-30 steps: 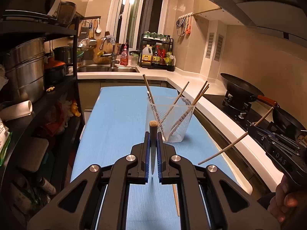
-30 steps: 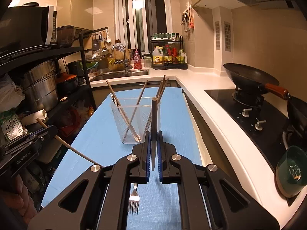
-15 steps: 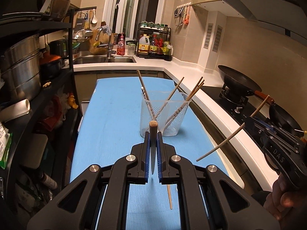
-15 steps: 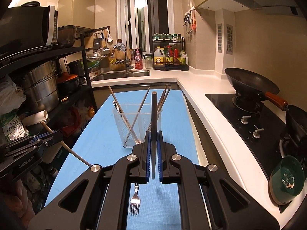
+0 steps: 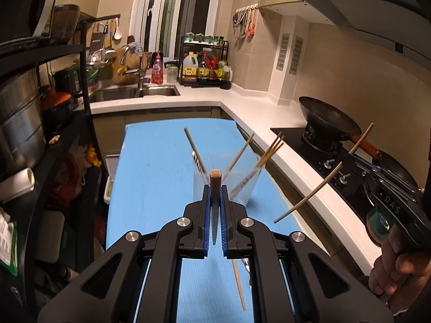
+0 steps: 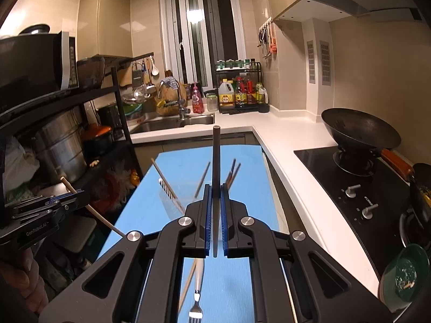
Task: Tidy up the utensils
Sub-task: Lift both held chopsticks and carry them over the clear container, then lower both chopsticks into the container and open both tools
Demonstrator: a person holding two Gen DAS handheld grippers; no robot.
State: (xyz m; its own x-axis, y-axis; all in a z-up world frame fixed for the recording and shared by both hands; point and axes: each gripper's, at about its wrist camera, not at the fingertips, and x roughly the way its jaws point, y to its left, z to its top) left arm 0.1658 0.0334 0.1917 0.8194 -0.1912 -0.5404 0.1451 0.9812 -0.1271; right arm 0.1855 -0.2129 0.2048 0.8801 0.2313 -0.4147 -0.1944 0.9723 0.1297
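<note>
Left hand-held gripper [image 5: 215, 202]: clamped on a chopstick [image 5: 215, 188] | right hand-held gripper [image 6: 215, 210]: clamped on a second chopstick [image 6: 216, 161] | clear cup [image 5: 242, 185]: mid-worktop [image 5: 156, 161], just beyond | advice: each stick is best tilted tip-down over the rim before release; fork [image 6: 196, 304] is left near.

a bright blue mat [image 5: 161, 167], a black wok [image 6: 361, 132] with an orange handle [image 6: 396, 162], and white counters [image 6: 282, 140].
</note>
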